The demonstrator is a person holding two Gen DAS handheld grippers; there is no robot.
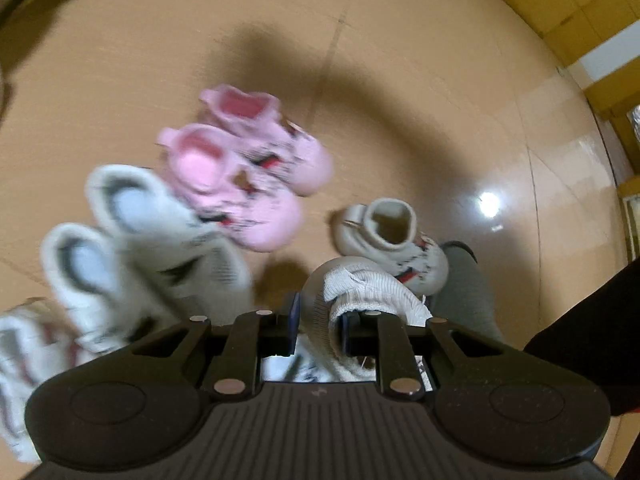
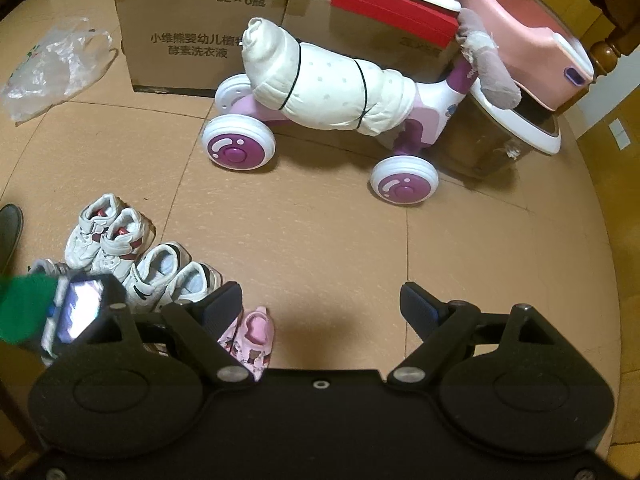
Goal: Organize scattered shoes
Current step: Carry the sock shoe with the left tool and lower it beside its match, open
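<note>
Left tongs (image 1: 318, 316): clamped on knit collar of beige sock-shoe (image 1: 360, 292), hanging just above the floor (image 1: 400, 80). Matching beige shoe (image 1: 396, 240): at 12 o'clock, just beyond, upright on the floor. Pink pair (image 1: 244, 168): at 10 o'clock, side by side. White pair (image 1: 132, 248): at 9 o'clock, side by side. Right tongs (image 2: 322, 308): apart, holding nothing, over bare floor.

Advice for setting down: lower alongside the mate, toes parallel, heels level, sole flat before release; keep clear of the pink pair.
</note>
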